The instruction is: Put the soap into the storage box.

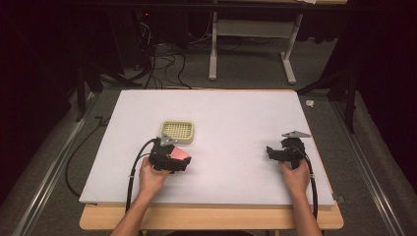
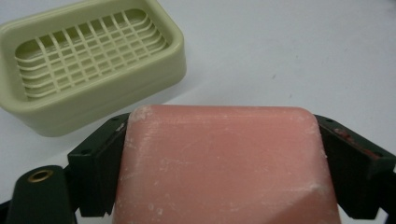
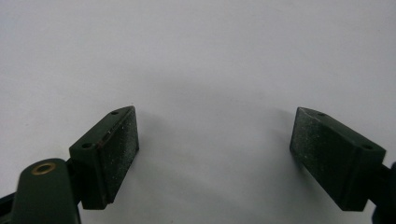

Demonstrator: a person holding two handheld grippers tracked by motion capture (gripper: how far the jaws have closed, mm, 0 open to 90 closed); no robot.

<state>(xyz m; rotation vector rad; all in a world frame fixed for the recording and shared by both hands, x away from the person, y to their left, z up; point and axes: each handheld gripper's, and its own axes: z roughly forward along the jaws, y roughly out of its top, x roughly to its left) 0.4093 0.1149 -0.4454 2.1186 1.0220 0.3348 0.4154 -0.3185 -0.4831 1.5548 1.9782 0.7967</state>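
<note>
Left gripper (image 2: 224,154) clamps pink soap (image 2: 224,163) beside, seemingly apart from, dish (image 2: 107,93).

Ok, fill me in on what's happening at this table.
A person works at a white table with a gripper in each hand. The left gripper is clamped on a pink bar of soap, one jaw on each side, just short of a pale green soap dish with a grid insert. The dish holds nothing yet. The right gripper sits off to the side above the bare tabletop, jaws wide apart and holding nothing.
</note>
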